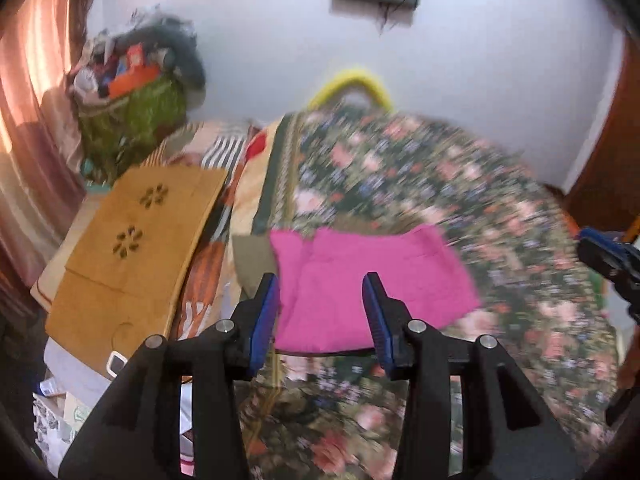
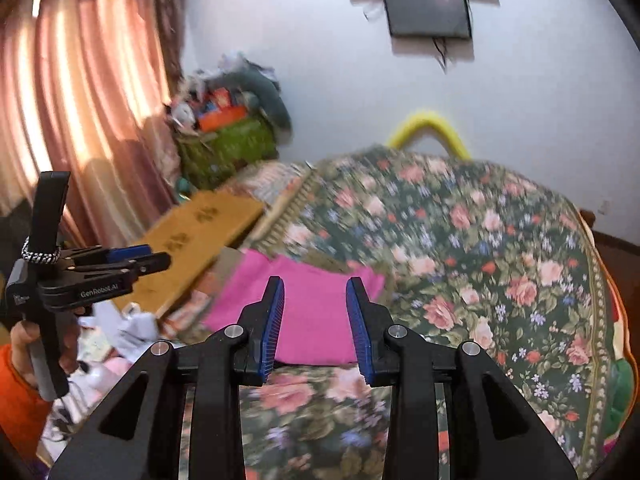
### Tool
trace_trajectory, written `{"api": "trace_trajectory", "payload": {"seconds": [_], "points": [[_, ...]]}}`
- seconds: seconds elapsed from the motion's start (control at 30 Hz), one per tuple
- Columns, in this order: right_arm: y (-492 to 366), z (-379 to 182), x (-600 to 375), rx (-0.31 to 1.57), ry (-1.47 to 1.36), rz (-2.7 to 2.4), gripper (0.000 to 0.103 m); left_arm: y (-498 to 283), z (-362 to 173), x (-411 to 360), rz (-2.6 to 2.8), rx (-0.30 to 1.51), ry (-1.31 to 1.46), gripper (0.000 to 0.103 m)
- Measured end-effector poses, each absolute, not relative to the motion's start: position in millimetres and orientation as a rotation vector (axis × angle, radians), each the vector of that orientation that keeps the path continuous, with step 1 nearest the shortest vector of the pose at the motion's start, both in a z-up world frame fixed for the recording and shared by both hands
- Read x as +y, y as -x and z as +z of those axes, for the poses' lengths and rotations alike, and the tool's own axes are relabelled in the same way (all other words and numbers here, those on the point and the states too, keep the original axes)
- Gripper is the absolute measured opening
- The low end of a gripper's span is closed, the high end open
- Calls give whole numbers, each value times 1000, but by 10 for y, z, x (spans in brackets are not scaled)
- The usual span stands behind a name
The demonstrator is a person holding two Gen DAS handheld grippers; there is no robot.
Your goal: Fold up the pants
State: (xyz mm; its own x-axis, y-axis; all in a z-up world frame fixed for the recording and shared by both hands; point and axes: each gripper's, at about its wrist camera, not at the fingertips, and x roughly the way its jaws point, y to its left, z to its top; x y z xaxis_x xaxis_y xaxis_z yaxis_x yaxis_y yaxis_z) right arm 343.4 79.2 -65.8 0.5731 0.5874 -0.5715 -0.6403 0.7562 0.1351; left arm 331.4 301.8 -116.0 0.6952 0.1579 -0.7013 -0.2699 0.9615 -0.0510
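Probably soft, light, limp pink pants (image 1: 360, 288) folded on floral bedspread (image 2: 500, 280); best pinched at near corners; left gripper (image 1: 322, 320), right gripper (image 2: 316, 324) both wide open, empty.

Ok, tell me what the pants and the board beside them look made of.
Pants: soft matte pink cloth, likely cotton; they lie folded flat with soft creases. Board: matte tan, stiff and flat with flower-shaped cutouts; probably wood or fibreboard, though blur leaves it open.
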Motion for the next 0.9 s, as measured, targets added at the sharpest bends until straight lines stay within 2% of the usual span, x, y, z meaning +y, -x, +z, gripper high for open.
{"api": "trace_trajectory", "payload": {"seconds": [0.37, 0.7, 0.8, 0.83, 0.9], "points": [[-2123, 212, 341, 341, 26, 786, 29, -1802, 37, 2130, 191, 443, 87, 43], [-1176, 504, 102, 117, 37, 787, 30, -704, 392, 1519, 228, 250, 30, 44], [-1081, 485, 73, 94, 33, 778, 44, -545, 411, 1436, 239, 222, 20, 61], [-1072, 475, 63, 88, 30, 773, 52, -478, 420, 1408, 244, 208, 21, 67], [-1044, 464, 47, 78, 30, 761, 64, -370, 432, 1371, 243, 189, 28, 69]]}}
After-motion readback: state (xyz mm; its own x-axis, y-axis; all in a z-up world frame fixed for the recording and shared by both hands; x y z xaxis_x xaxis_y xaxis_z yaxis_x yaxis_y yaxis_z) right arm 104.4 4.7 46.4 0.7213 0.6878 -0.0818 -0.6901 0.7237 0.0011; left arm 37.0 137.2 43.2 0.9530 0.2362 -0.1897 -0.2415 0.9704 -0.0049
